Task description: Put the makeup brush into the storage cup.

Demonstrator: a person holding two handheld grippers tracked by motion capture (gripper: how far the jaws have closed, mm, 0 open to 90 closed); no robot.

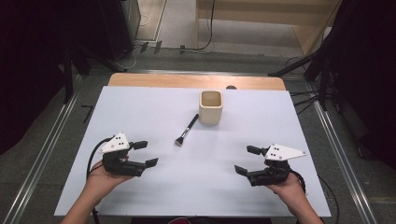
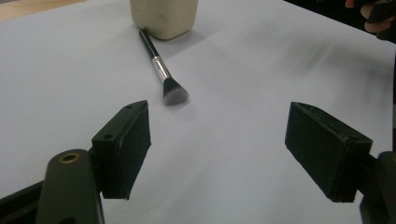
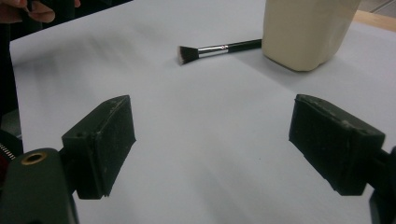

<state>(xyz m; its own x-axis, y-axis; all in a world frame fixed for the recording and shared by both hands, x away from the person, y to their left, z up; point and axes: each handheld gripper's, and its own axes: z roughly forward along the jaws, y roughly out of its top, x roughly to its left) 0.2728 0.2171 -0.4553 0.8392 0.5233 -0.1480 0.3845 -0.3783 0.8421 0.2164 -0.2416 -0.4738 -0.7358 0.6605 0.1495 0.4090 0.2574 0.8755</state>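
Observation:
A black-handled makeup brush lies flat on the white table sheet, its bristles toward the near side and its handle end beside a cream square cup. The cup stands upright and looks empty from above. My left gripper rests open at the near left, jaws pointing right toward the brush and cup. My right gripper rests open at the near right, jaws pointing left, with the brush and cup ahead of it. Nothing is between either pair of jaws.
A strip of bare wooden tabletop shows behind the sheet. Metal rails run along both sides of the table. Black stands and cables sit on the floor beyond the far edge.

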